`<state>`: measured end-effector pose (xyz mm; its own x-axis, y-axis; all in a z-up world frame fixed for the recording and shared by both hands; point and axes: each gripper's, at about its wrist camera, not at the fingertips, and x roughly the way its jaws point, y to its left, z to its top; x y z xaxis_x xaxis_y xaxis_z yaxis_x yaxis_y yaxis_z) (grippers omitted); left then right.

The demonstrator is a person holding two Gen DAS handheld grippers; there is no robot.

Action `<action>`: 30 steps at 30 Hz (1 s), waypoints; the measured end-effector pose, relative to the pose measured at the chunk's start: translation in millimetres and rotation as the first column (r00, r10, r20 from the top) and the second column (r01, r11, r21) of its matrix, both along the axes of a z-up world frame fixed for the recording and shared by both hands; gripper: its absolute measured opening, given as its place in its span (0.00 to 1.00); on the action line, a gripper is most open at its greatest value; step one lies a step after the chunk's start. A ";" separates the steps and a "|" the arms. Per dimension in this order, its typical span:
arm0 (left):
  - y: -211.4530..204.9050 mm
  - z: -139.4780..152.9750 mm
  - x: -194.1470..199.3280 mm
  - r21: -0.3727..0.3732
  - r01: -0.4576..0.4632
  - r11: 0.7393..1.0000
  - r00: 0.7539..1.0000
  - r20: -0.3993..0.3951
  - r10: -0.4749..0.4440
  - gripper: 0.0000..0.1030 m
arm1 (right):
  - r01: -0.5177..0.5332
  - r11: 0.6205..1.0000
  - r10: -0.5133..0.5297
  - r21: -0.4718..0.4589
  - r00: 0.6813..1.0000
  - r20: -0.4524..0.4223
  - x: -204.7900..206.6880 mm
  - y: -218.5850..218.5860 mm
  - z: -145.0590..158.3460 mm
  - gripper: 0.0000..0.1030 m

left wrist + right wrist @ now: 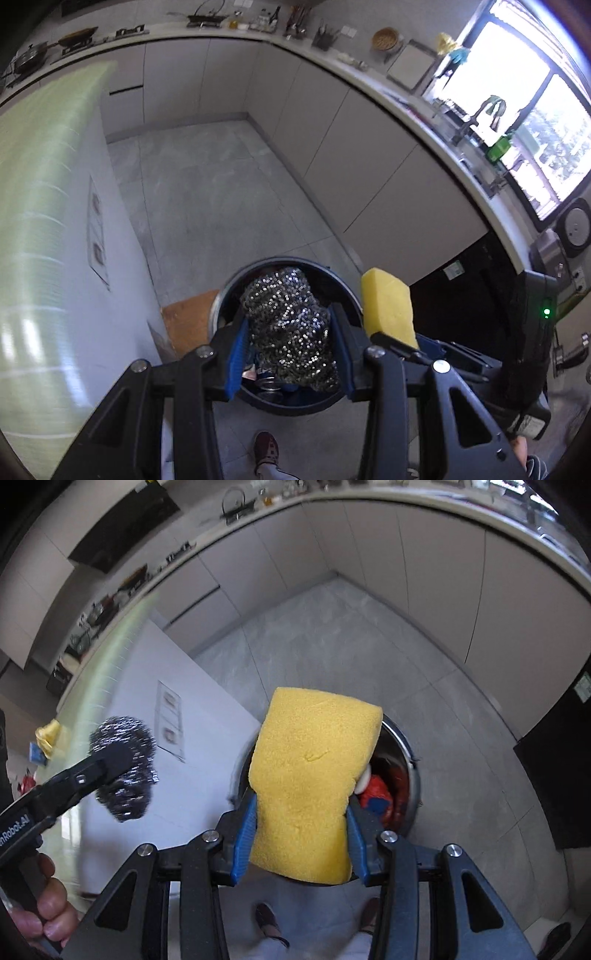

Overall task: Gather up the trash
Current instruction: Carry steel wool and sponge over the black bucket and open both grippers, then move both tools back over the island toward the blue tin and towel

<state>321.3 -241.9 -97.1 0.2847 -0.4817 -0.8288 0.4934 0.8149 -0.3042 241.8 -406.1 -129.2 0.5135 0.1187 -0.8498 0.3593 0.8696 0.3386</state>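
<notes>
The left gripper [290, 332] is clamping a wad of steel wool [290, 325] between its blue pads, the jaws pressed into its sides. In the left wrist view the wad is hanging directly over the mouth of the round trash bin [218, 306], which is standing on the floor [207, 192] beside a white cabinet [74, 258]. Cans and other rubbish are already lying at the bottom.

To its right, the right gripper [301, 834] is squeezing a yellow sponge [314, 768], the jaws pinching it in at the waist so that it is bulging above and below the pads. In the right wrist view the sponge is covering most of the same bin's opening, with red and blue wrappers [376, 797] showing past its right edge. The person's hand [48, 904] is wrapping the left tool's handle at the lower left of that view, and their shoes [271, 923] are showing just below the bin.

The step in hand looks like the drop: both pieces of trash are being carried to the bin and are poised above it. The next move probably calls for parting each pair of jaws while the item is over the opening. The steel wool may be snagging on the pads, so a slight shake could be needed. The sponge should be springing free as soon as the pressure goes.
</notes>
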 end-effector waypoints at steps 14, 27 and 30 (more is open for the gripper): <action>-31.0 -97.9 13.4 0.215 -0.140 0.967 0.980 -0.109 0.167 0.72 | -0.096 0.994 0.099 0.043 0.991 -0.084 20.8 -36.7 -83.6 0.69; -4.5 17.1 4.3 0.059 -0.107 0.993 0.994 -0.013 0.108 0.72 | 0.011 1.000 -0.013 0.027 0.999 0.049 -0.3 -24.5 4.6 0.69; 22.3 51.2 3.5 0.006 -0.094 0.996 0.996 0.014 0.094 0.72 | 0.013 1.000 -0.014 0.013 0.996 0.090 0.1 1.0 38.5 0.69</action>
